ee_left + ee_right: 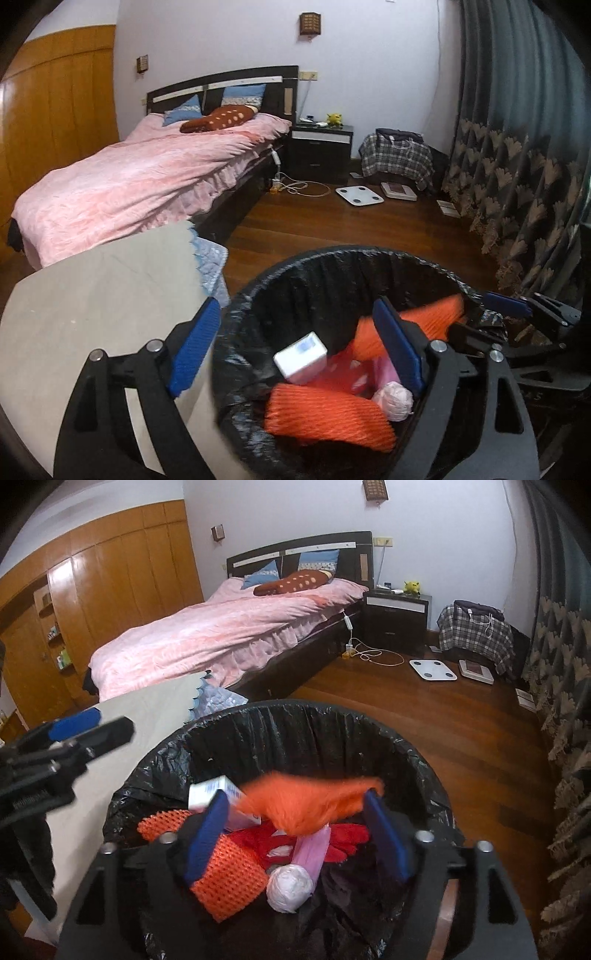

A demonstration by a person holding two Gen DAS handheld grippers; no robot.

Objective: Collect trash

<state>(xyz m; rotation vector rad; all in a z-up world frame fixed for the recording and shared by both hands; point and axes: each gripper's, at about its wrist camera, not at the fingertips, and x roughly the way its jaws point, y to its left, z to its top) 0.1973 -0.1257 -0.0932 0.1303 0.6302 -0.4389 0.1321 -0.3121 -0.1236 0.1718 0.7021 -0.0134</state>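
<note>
A round bin with a black liner (332, 269) (295, 720) stands right below both grippers. Inside lie orange mesh pieces (325, 417) (229, 878), a white box (301, 358) (210, 794), red cloth (343, 838) and a pale wad (393, 400) (290, 886). My left gripper (295, 347) is open, straddling the bin's left rim, nothing pressed between its pads. My right gripper (295, 834) is open over the bin; a blurred orange mesh piece (310, 801) hangs loose between its fingertips. The left gripper (92, 727) shows at the bin's left in the right wrist view.
A beige-covered surface (92, 295) adjoins the bin on the left. Beyond it are a bed with a pink cover (140, 173), a dark nightstand (321, 147), a white scale (360, 195) on the wood floor, a plaid bag (397, 155) and a patterned curtain (517, 184) at right.
</note>
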